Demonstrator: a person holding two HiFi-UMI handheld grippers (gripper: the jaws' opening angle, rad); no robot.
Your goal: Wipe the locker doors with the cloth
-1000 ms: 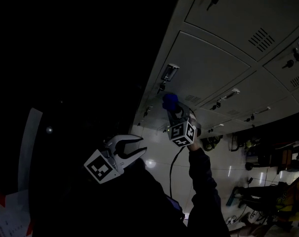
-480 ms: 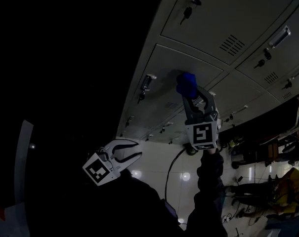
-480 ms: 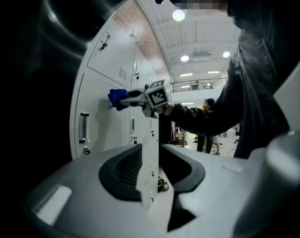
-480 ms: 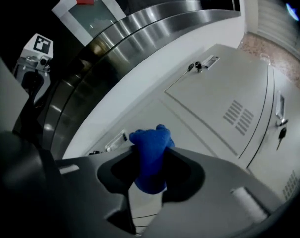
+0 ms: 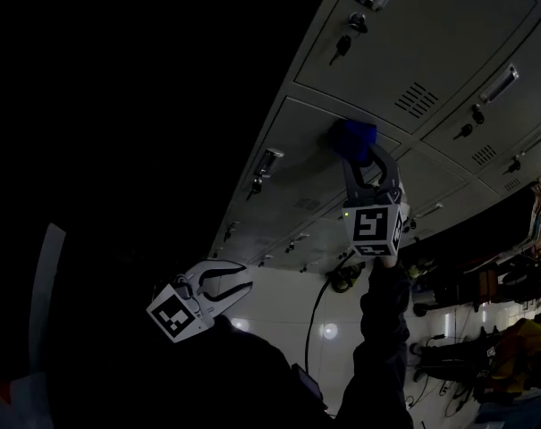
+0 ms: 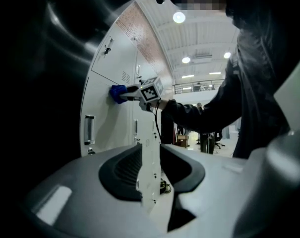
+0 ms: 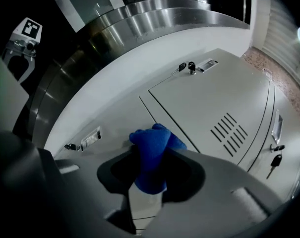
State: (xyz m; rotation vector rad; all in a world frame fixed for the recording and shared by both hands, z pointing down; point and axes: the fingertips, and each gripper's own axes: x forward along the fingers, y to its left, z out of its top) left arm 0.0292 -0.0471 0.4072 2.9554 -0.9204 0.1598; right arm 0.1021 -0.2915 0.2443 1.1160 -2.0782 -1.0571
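Basically, grey locker door (image 5: 301, 146) with the blue cloth (image 5: 353, 138) pushed up against it.
Right gripper (image 5: 367, 161) is clamped on the cloth, door straight ahead of its tips; left gripper (image 5: 245, 277) hangs lower down, jaws apart, nothing between them.

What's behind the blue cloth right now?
A grey locker door, by the seam between two doors. The blue cloth, clamped in the right gripper, covers the patch directly behind it.
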